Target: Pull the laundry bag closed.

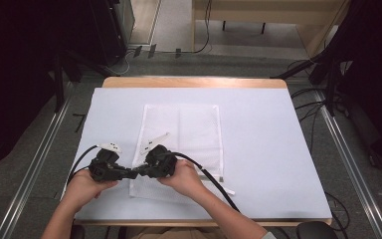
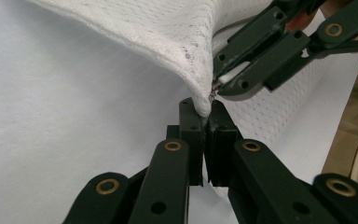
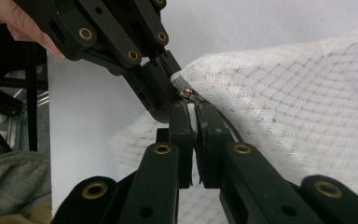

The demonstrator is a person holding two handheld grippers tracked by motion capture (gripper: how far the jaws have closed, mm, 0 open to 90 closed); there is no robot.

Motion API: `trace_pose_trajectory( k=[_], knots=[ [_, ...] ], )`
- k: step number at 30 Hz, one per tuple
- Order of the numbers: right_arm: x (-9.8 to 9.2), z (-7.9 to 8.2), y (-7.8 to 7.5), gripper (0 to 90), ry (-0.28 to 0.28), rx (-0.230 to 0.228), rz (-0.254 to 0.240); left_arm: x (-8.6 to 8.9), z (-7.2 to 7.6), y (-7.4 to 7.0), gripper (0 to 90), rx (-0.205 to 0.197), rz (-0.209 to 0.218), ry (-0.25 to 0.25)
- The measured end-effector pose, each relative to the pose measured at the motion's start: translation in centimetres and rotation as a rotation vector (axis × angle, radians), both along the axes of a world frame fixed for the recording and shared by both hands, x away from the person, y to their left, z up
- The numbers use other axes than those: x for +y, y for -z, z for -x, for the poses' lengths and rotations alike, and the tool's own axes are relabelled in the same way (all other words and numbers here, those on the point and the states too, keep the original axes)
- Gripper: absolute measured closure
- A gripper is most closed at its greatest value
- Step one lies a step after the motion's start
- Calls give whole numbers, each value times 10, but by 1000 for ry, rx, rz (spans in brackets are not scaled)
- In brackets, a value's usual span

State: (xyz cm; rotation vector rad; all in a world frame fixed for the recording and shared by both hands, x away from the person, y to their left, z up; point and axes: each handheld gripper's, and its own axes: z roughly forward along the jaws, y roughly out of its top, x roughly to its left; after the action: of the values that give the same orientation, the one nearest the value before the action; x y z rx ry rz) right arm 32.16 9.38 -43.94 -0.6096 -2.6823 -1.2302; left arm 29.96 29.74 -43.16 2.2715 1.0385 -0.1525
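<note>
White mesh bag (image 1: pixel 181 144) flat on the tabletop (image 1: pixel 268 149), near the front edge, one corner lifted. Left gripper (image 2: pixel 204 122) pinching that corner tight, jaws closed on the cloth. Right gripper (image 3: pixel 193 120) close beside it, jaws closed on a small white zipper tab (image 3: pixel 191 113). Best to hold the corner firm and pull the tab slowly, straight along the edge. No yanking.
</note>
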Motion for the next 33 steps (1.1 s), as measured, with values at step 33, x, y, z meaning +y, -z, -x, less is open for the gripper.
trace_pose_trajectory(
  k=[33],
  knots=[
    [-14, -6, 7, 875, -1, 0, 14, 4, 1, -2, 879, -11, 16, 4]
  ],
)
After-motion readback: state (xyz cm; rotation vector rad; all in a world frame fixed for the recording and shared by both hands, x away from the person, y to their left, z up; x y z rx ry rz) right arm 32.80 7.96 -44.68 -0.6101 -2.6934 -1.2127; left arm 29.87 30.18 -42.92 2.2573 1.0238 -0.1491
